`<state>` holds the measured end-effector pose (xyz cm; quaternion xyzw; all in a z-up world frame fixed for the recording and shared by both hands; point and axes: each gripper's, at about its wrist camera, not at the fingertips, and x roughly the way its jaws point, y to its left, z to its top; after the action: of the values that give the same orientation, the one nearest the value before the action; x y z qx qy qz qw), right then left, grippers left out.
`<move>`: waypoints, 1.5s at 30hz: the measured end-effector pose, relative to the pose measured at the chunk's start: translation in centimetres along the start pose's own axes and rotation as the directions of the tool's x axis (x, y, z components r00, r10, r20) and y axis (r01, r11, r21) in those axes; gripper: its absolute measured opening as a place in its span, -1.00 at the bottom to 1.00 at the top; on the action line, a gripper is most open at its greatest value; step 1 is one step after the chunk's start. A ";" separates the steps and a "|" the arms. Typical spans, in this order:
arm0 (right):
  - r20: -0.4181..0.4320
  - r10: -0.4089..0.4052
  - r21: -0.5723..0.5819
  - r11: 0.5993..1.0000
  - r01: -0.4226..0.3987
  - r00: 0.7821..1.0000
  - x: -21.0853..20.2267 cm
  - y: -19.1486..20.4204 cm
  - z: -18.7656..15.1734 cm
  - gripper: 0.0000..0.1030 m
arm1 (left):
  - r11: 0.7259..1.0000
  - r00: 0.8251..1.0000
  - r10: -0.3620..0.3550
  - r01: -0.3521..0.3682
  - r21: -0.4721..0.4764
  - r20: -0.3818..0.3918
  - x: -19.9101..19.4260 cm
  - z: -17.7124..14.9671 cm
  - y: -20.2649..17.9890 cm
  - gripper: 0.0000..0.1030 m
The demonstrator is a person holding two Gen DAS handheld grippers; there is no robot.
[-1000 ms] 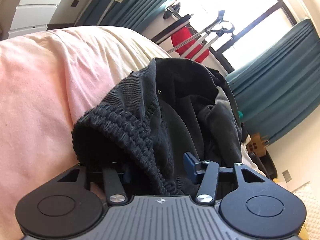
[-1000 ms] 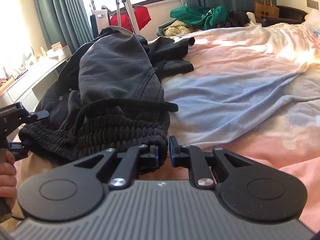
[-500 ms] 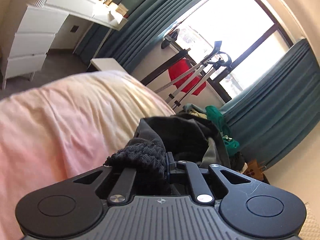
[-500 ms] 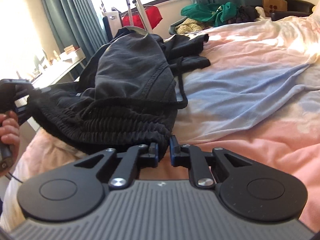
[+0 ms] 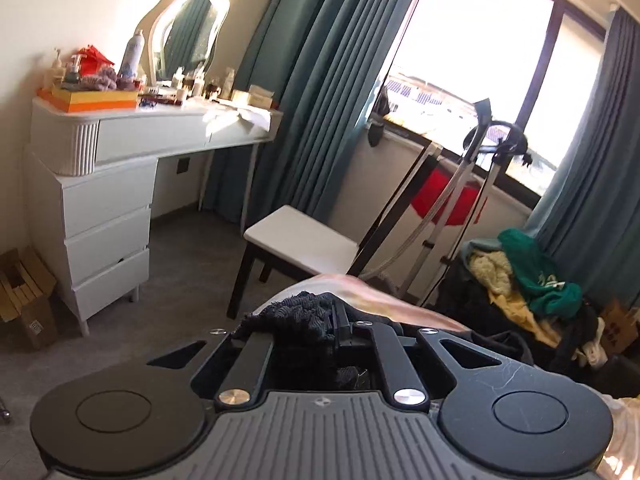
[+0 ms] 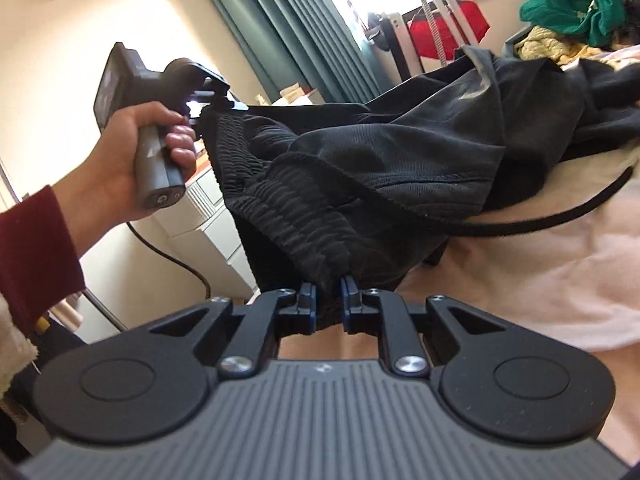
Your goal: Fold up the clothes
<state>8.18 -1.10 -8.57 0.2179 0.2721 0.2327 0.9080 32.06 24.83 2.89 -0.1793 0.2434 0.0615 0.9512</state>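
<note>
Claws (image 6: 328,300) clamped on trousers' waistband (image 6: 280,200)

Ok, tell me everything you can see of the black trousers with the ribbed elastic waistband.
The black trousers with the ribbed elastic waistband look like soft faded cotton, with a stitched hem line and a dark drawstring trailing over the pink bedsheet. The waistband hangs stretched between the right gripper and the left gripper, both shut on it. The rest lies crumpled behind on the bed. In the left wrist view the bunched waistband sits in the jaws.
</note>
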 end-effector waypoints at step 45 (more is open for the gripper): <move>0.282 -0.361 0.061 0.931 0.359 0.889 -22.1 -14.9 5.3 0.73 | 0.869 0.970 -0.236 0.239 0.434 -0.061 -20.3 -27.0 -15.3 0.77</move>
<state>-0.54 -26.32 -3.66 0.1986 0.1733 0.0252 0.9643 5.52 0.00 -4.51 0.0105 0.2301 -0.1129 0.9665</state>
